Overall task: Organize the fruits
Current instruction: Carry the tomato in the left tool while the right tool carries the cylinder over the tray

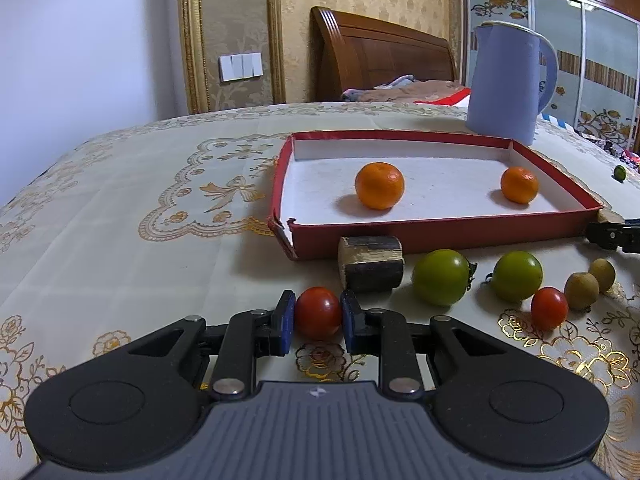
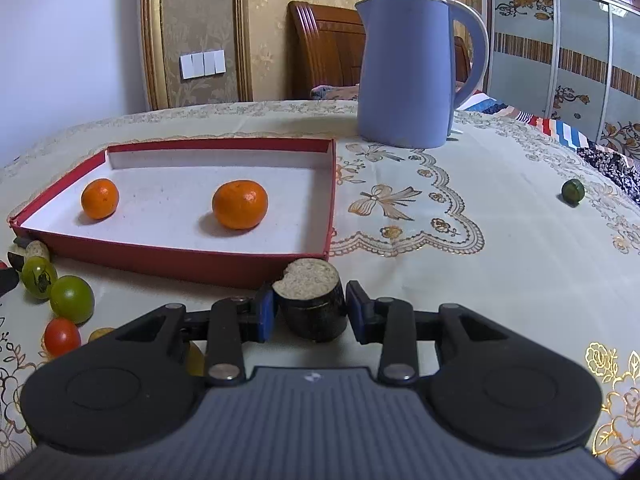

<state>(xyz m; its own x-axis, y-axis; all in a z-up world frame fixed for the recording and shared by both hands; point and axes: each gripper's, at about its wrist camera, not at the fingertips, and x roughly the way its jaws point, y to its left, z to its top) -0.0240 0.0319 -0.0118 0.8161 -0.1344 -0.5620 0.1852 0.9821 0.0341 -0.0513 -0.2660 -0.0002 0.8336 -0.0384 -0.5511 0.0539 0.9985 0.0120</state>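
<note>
- Bedroom setup: a table under a cream cloth with gold embroidery [image 1: 120,184], wooden headboard and wardrobe behind, and a lavender kettle [image 2: 408,68] parked at the far edge, out of the way of the action.
- The fruits are split two ways. Two mandarins already sit in the red tray [image 1: 440,236], a bigger one [image 1: 379,185] and a smaller one [image 1: 519,185], well apart. The rest are lined up on the cloth just in front of the tray's near wall: a red cherry tomato [image 1: 318,312], two green tomatoes [image 1: 441,277] [image 1: 517,275], another red one [image 1: 549,307] and two small brownish fruits [image 1: 582,290]. Probably the waiting line for the tray.
- The left gripper [image 1: 318,316] has its blue pads on either side of that first red tomato, closed down to its width and apparently touching, low to the cloth. Looks like a grip ready for a lift into the tray.
- The right gripper [image 2: 310,312] straddles a dark sugarcane chunk [image 2: 310,304] standing by the tray's corner, but there's a visible gap on the right side, so it's open around it, not squeezing yet.
- A second cane piece [image 1: 370,263] lies against the tray wall.
- One little green fruit [image 2: 573,191] sits off alone, far right.
</note>
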